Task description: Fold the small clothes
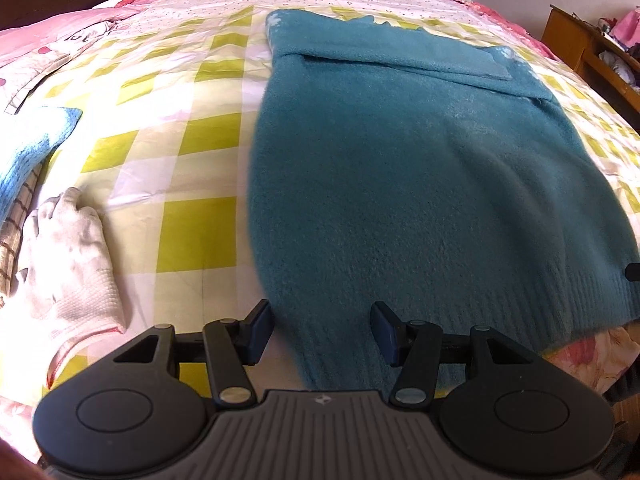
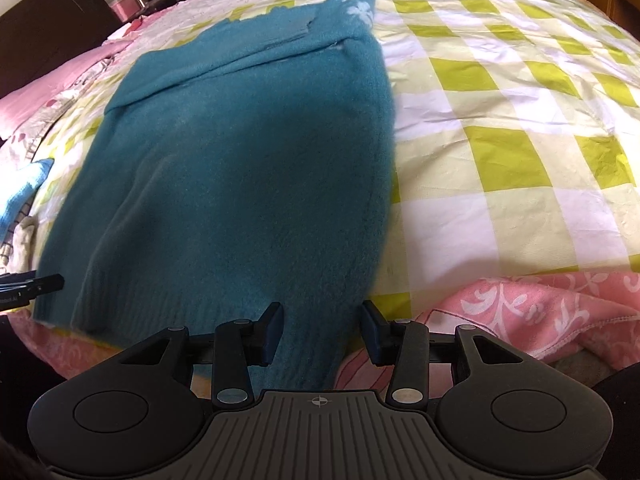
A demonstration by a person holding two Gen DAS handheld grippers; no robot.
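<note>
A teal knitted sweater [image 1: 420,168] lies flat on the bed, its sleeves folded across the far part and its ribbed hem toward me. My left gripper [image 1: 322,330] is open, with the hem's left corner lying between the fingers. In the right wrist view the same sweater [image 2: 240,160] fills the left half. My right gripper [image 2: 322,330] is open, with the hem's right corner lying between the fingers. The tip of the left gripper [image 2: 44,282] shows at the left edge of the right wrist view.
The bed has a yellow-green checked sheet [image 2: 500,120]. A white knit garment [image 1: 72,264] and a blue cloth [image 1: 32,148] lie to the left. A pink patterned blanket [image 2: 520,312] lies along the near edge. Wooden furniture [image 1: 580,44] stands to the right.
</note>
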